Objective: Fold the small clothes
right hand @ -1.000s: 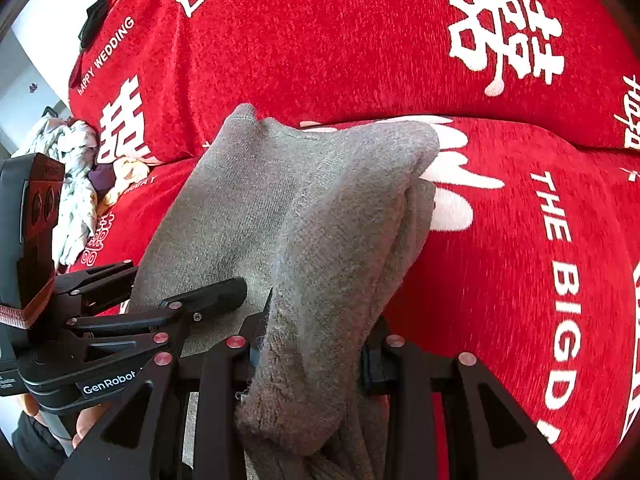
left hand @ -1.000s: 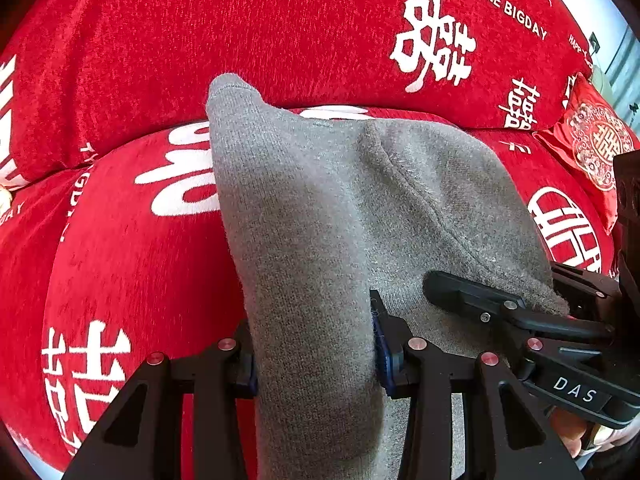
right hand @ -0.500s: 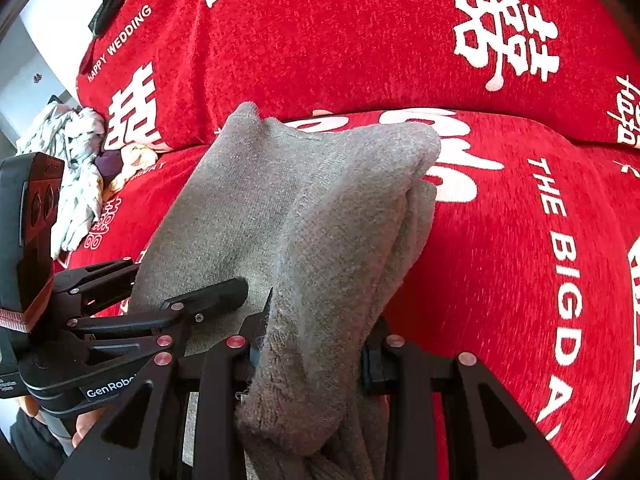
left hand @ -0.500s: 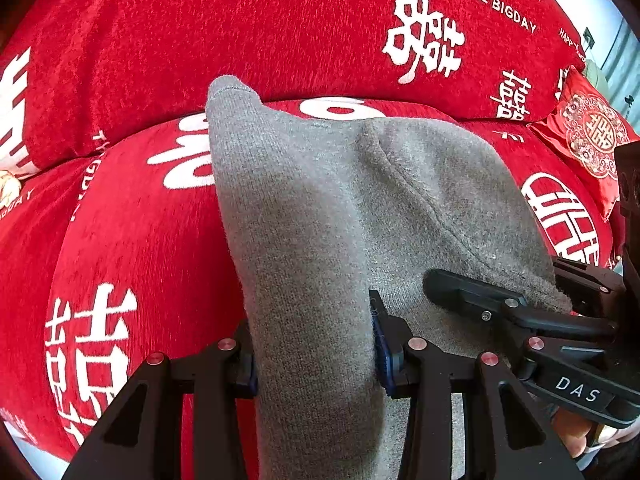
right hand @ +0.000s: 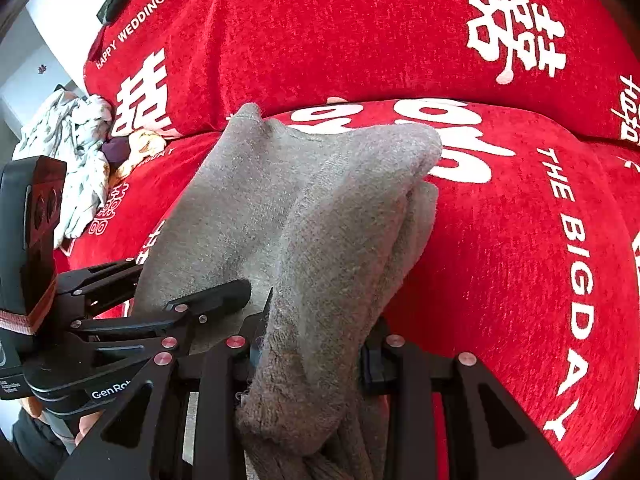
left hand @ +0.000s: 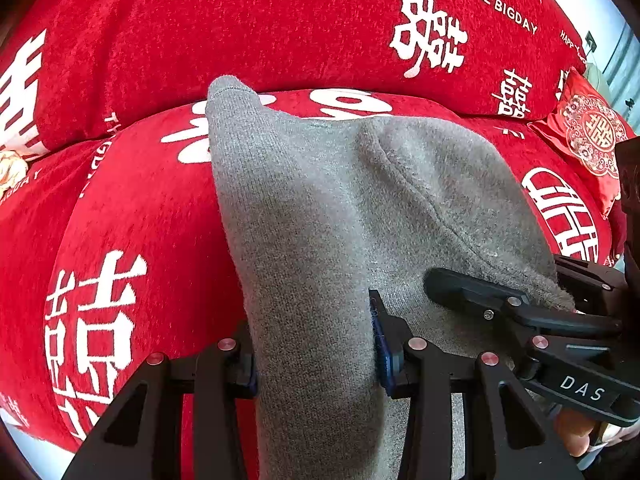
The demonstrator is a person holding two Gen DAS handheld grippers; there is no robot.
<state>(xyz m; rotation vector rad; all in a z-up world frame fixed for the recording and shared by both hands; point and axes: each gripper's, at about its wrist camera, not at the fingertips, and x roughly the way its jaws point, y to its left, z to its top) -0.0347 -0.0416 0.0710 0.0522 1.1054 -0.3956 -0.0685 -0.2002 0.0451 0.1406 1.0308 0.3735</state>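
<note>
Pinching one grey knitted garment (left hand: 320, 208) between them, both grippers hold it up over a red sofa cover (left hand: 132, 208) printed with white characters. The left gripper (left hand: 316, 344) has its fingers narrowed onto a thick bunch of the knit, which fills the gap between them and runs forward past the tips; the right gripper (right hand: 312, 344) grips a second, fleecier bunch (right hand: 328, 240) the same way, so the cloth spans from one pair of fingers to the other. It looks soft, light and limp, likely to sag and slide wherever it is unsupported, so a hold at corners or along a hem should keep the layers squared better than a grip mid-panel. The left wrist view shows a seam (left hand: 420, 196) running diagonally beyond its fingers and a small red cushion (left hand: 592, 140) off past the right gripper. Only the right wrist view shows a heap of pale patterned clothes (right hand: 68, 152) lying beyond the left gripper, and the garment's doubled lower layer.
</note>
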